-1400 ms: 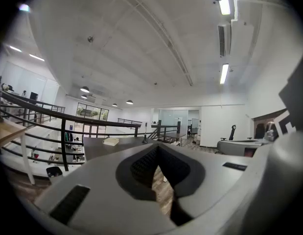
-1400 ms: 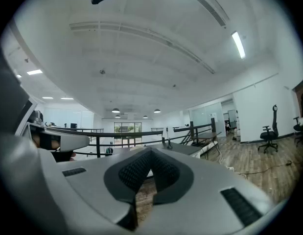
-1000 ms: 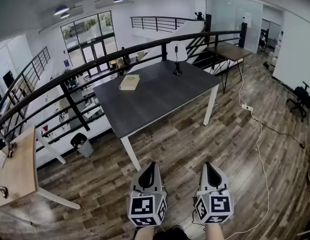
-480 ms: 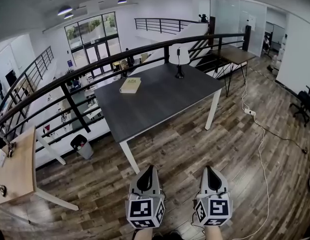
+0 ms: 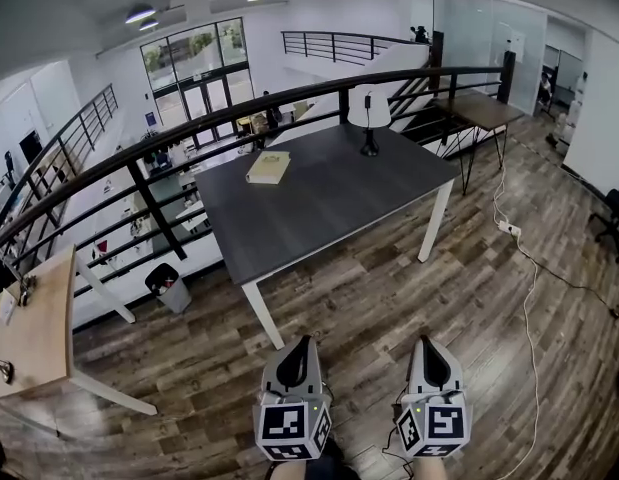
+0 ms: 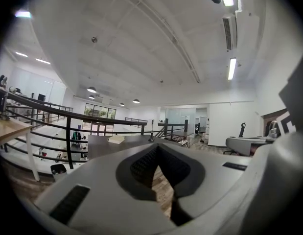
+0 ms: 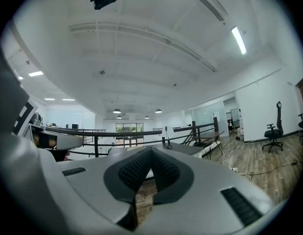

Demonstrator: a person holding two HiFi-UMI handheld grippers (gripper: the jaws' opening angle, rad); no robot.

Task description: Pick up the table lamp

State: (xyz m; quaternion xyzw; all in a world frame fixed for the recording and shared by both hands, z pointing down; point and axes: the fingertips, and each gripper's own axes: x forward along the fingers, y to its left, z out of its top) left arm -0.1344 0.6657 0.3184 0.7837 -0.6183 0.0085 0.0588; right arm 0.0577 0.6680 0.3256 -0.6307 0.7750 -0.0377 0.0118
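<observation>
A small table lamp [image 5: 369, 118] with a white shade and a black stem stands near the far right corner of the dark grey table [image 5: 329, 203]. It shows tiny in the left gripper view [image 6: 151, 136] and the right gripper view [image 7: 167, 137] too. My left gripper [image 5: 301, 346] and right gripper [image 5: 426, 345] hang side by side over the wooden floor, well short of the table's near edge. Both point level toward the table, are shut and hold nothing.
A tan book [image 5: 268, 167] lies on the table's far left part. A black railing [image 5: 139, 173] runs behind the table. A wooden desk [image 5: 29, 333] stands at the left, a bin [image 5: 167, 286] near the railing, a white cable [image 5: 529, 318] on the floor at the right.
The table and lamp have shifted slightly right and lower in the head view. Both grippers stay shut, side by side, and sit a little lower in that view.
</observation>
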